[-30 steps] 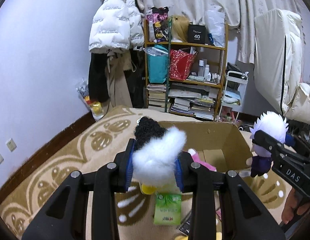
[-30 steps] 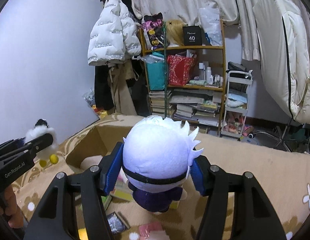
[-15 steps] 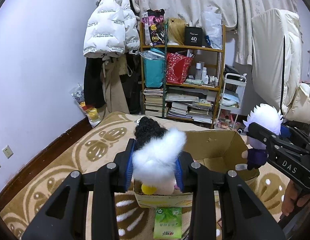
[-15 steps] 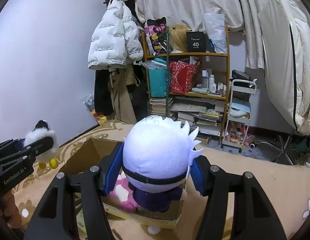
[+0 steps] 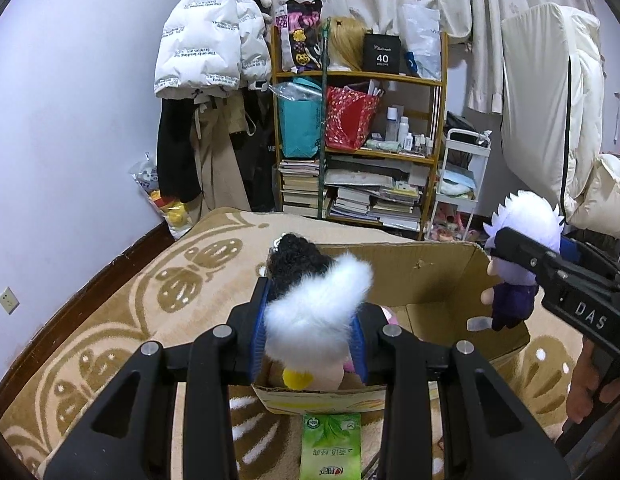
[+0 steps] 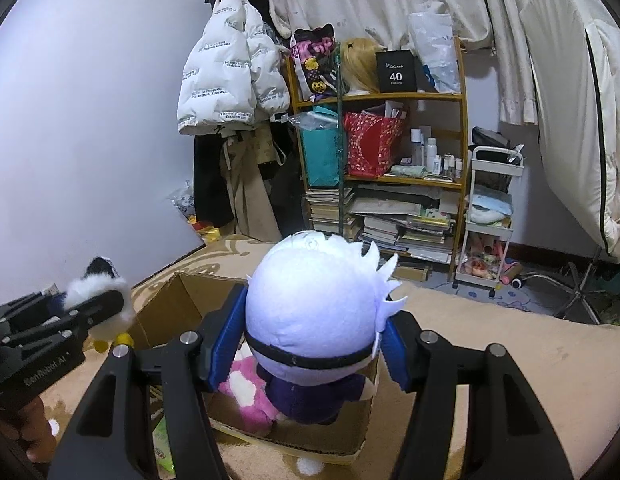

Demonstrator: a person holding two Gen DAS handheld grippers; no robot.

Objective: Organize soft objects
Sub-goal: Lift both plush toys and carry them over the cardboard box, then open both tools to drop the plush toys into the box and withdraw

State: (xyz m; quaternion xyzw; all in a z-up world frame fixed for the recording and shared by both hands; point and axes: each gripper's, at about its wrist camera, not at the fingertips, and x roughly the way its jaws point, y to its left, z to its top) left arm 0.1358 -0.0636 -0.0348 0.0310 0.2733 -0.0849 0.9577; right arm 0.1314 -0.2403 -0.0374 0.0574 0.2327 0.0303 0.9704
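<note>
The cardboard box (image 5: 438, 280) stands open on the patterned carpet (image 5: 122, 304), just below and in front of both grippers. The right gripper (image 6: 310, 344) clamps the white-haired doll (image 6: 314, 312) by its head, body hanging over the box's near part (a pink plush (image 6: 246, 396) already lies inside). The left gripper (image 5: 308, 334) pinches the fluffy white toy (image 5: 314, 312) above the box's near edge, so both, I judge, need to go only downward.
</note>
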